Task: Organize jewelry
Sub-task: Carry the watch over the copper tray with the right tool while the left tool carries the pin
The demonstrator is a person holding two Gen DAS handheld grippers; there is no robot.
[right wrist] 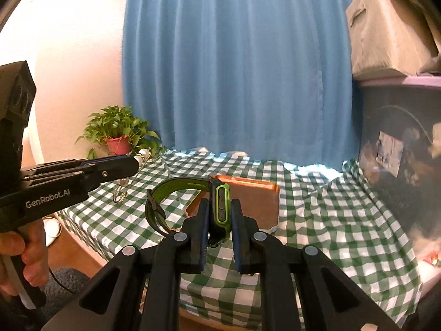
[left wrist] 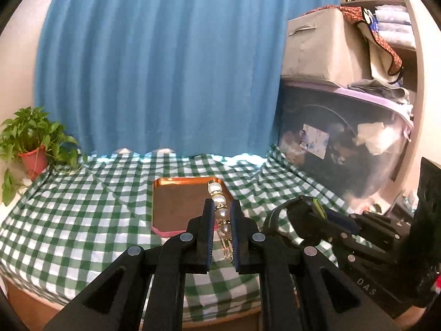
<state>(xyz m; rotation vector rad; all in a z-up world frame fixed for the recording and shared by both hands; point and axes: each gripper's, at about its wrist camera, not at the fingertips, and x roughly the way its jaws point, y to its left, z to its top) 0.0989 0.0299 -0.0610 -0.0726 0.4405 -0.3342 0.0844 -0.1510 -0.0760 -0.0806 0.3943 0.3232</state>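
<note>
**Pearl pin and green watch, both held above the table**

Pearly beads on a gold pin [left wrist: 221, 215] sit clamped between the nearly closed fingers of your left gripper [left wrist: 221, 207], raised over the copper tray [left wrist: 176, 207]. Your right gripper [right wrist: 219, 207], just as narrowly closed, pinches a green-and-black watch [right wrist: 219, 207] by its case, the strap [right wrist: 165, 193] looping left. Beneath both lies a green checked tablecloth [right wrist: 317, 220]. Behind it hang a blue curtain [left wrist: 165, 69] and, at the left, a potted plant [left wrist: 33, 143].
</note>
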